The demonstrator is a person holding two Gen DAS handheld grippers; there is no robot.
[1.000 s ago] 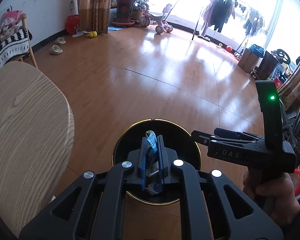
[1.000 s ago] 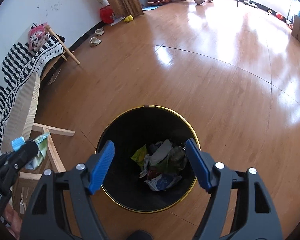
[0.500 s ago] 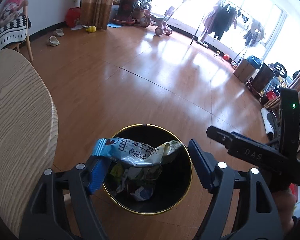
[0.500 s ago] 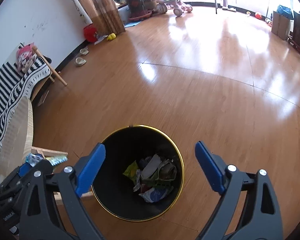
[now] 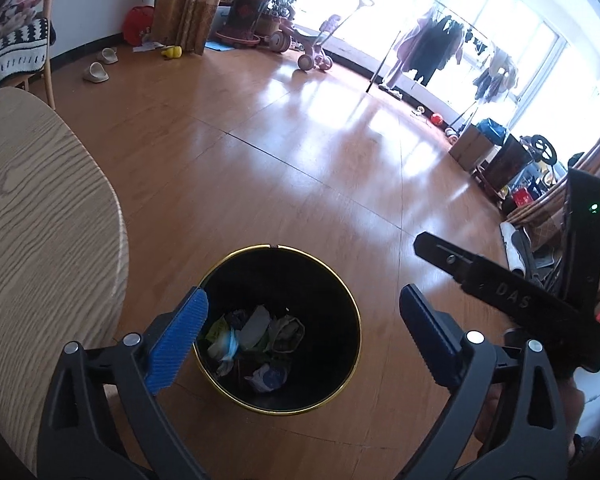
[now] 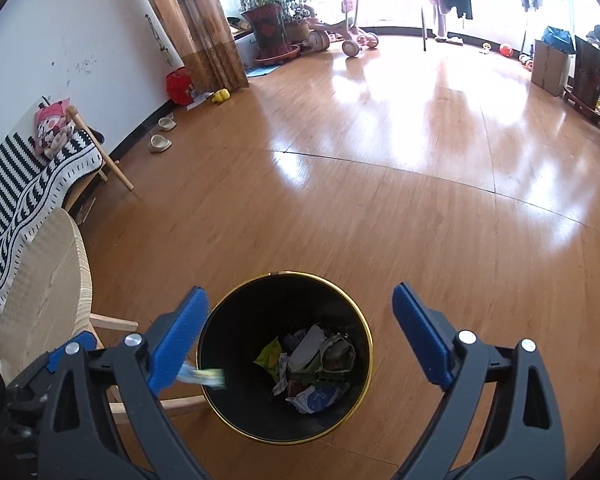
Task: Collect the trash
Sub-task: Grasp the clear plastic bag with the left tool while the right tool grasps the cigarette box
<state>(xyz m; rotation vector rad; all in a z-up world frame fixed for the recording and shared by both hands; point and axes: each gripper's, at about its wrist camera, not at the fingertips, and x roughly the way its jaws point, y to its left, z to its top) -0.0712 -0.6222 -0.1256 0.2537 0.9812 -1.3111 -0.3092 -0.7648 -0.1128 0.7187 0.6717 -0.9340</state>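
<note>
**Both claws open over the bin, nothing in either one**

Your left gripper (image 5: pixel 302 340) is spreading its jaws, already about as wide as they go, and there's nothing between the blue pads (image 5: pixel 178 344), just air above the bin (image 5: pixel 342 292). Same deal on your right gripper (image 6: pixel 300 338): jaws opening wide, nothing pinched.

The trash (image 5: pixel 254 342) is sitting in the bottom of the bin, a pile of crumpled wrappers. In the right view there's one blurry bluish wrapper (image 6: pixel 202 377) right at the bin's left rim, just beside your right gripper's left pad. Can't tell if it's touching anything.

The bin is black with a gold rim and stands on the wood floor (image 6: pixel 380 200), with the pale table (image 5: pixel 36 216) just to its left.
</note>
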